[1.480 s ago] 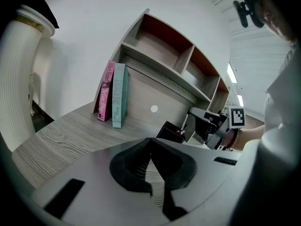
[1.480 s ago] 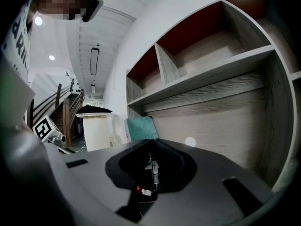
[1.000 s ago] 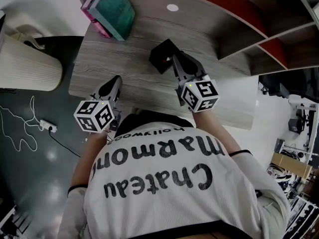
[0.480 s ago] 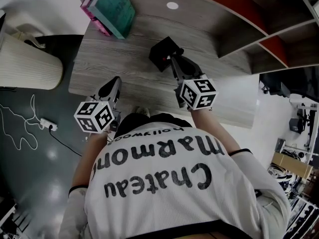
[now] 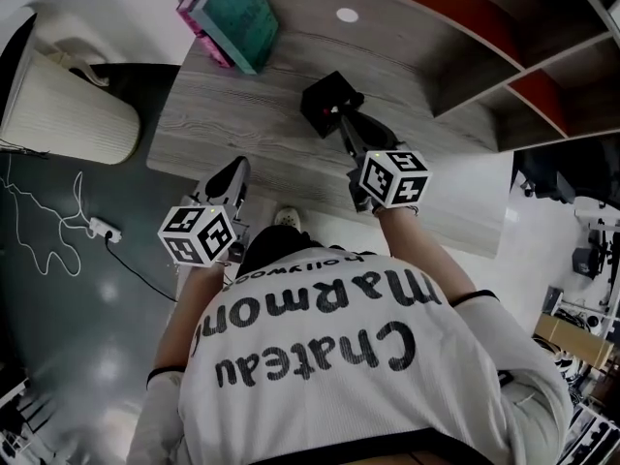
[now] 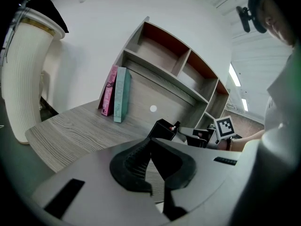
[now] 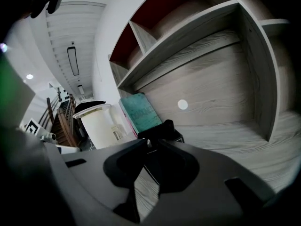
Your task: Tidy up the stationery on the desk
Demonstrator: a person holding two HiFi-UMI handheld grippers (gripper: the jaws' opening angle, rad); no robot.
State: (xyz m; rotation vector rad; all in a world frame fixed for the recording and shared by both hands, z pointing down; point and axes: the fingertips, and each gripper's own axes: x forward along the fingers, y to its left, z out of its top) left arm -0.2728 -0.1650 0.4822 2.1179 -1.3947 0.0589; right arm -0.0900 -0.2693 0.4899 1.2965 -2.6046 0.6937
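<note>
Head view: right gripper [image 5: 338, 117] is at the black box [image 5: 323, 99] on the desk [image 5: 242, 114], pinching a small red-tipped item [image 6: 175, 125]; left gripper [image 5: 236, 170], well short of that box, is closed and empty.

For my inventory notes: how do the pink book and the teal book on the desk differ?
Colour: the pink book is magenta, the teal book blue-green. Place: the pink book stands outermost, toward the desk's end; the teal book stands nearer the black holder. Both stand upright, side by side.

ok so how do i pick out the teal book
Start at the grey wood desk below the red-backed shelves. At its far left end two books stand together. The teal book is the one nearer the black box, beside the pink book.
</note>
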